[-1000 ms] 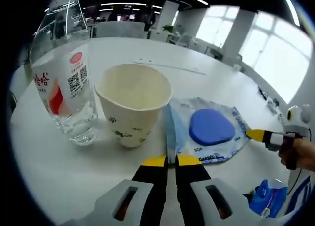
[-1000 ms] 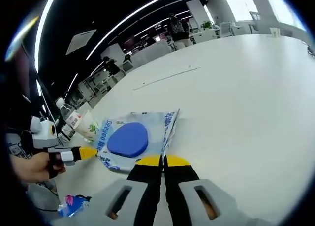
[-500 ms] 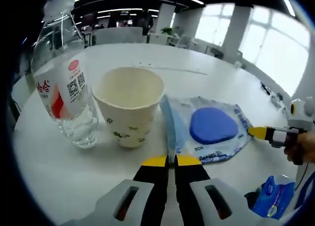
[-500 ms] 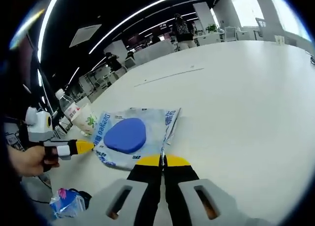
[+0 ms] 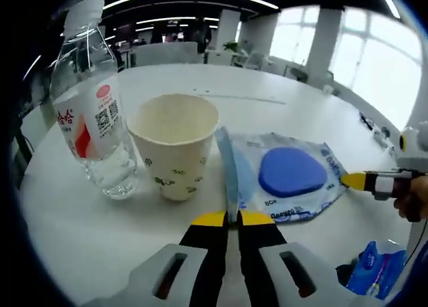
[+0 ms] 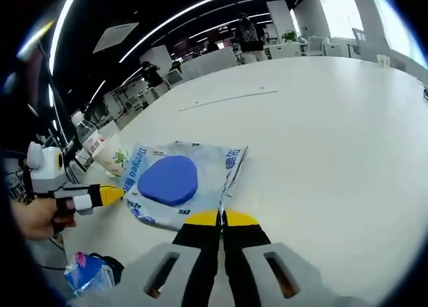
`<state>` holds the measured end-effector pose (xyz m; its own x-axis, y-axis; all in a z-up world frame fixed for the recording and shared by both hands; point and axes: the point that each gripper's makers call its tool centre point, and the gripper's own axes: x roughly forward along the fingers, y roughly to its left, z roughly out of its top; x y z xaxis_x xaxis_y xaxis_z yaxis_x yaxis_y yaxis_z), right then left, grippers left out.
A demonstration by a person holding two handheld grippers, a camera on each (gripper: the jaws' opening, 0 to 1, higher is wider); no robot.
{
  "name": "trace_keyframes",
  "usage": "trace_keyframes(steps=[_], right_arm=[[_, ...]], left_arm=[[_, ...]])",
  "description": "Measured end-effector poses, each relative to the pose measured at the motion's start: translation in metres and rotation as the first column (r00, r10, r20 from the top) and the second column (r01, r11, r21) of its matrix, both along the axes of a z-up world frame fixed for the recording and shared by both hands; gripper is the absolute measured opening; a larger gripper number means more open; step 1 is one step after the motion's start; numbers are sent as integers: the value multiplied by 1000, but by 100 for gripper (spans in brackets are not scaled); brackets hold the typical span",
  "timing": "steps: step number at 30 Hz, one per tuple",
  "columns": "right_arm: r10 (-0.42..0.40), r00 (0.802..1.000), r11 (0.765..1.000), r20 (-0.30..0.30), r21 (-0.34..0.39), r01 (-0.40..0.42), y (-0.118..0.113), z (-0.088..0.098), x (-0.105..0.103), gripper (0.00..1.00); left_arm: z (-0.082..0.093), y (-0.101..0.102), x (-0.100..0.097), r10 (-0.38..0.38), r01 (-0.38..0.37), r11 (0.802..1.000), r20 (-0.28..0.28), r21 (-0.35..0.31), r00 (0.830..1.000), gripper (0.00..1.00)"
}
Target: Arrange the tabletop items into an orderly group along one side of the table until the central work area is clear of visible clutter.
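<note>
Counts: 1 water bottle (image 5: 93, 113), 1 paper cup (image 5: 175, 145), 1 blue-and-white packet (image 5: 284, 176), 1 small blue wrapper (image 5: 378, 272) off the table edge.
Table: white table (image 5: 200, 79), round-edged; items sit near one edge.
Bottle: clear plastic, white cap, red/white label, upright, little water at the bottom; just beside the cup.
Cup: upright, open top, nothing seen inside; between bottle and packet, right by the packet's edge.
Packet: flat on table, sealed, blue rounded pad inside; same packet in right gripper view (image 6: 175, 181).
Left gripper: (image 5: 232, 217) jaws pressed together, pinching the packet's near edge strip.
Right gripper: (image 6: 221, 217) jaws together, nipping the packet's corner edge; also seen from left gripper view (image 5: 374, 183), yellow tip at the packet's far corner.
Hand: person's hand (image 6: 37, 217) holds the left gripper in right gripper view.
</note>
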<state>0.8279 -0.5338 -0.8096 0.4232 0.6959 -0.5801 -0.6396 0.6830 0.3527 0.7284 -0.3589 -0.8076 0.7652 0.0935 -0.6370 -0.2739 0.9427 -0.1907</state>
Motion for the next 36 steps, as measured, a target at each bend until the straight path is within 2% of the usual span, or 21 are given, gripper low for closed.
trace_keyframes(steps=[1,3,4,6,8,10,11,13,14,15,16,17,21,25,36], right_arm=[[-2,1000,1000,-3,18,2,0,0,0,0],[-33,997,996,-70,84,39,0,1,0,0],[-40,995,992,-94,112,51,0,2,0,1],[-35,998,988,-56,147,43,0,6,0,10],[-48,999,987,15,154,45,-1,14,5,27],[-52,998,985,18,167,49,-2,23,4,39],[-48,998,983,28,181,42,2,19,5,42],[-24,998,978,61,211,10,6,31,3,43],[-15,998,977,66,215,0,7,35,2,45],[-4,997,976,75,219,-13,9,41,-2,48],[13,996,974,87,223,-32,10,46,-3,52],[16,996,974,89,222,-36,11,47,-4,58],[36,995,977,94,207,-55,9,51,-6,70],[45,997,977,68,204,-58,6,55,-16,75],[36,997,973,69,226,-51,-11,70,-29,76]], left_arm=[[2,-1,1,-1,1,1000,6,-7,1000,12],[2,-3,1,-8,8,1000,9,-8,1000,27],[2,-3,1,-8,8,1000,9,-7,1000,29],[4,-8,-2,-10,11,1000,20,-29,1000,31],[6,-12,-5,-13,14,999,22,-33,1000,33],[10,-13,-8,-8,9,999,39,-35,999,37],[12,-14,-8,-6,8,999,49,-43,999,40],[16,-15,-9,-2,6,998,69,-57,998,49],[17,-17,-11,0,5,997,61,-76,998,57],[18,-17,-12,-5,9,997,59,-71,998,66],[20,-16,-13,-18,21,999,63,-51,998,70],[25,-14,-14,-31,33,999,69,-27,997,73],[30,-9,-16,-8,12,999,80,-46,997,91],[38,-6,-24,7,-4,999,83,-33,996,92],[60,0,-45,25,-25,1000,95,-9,995,91]])
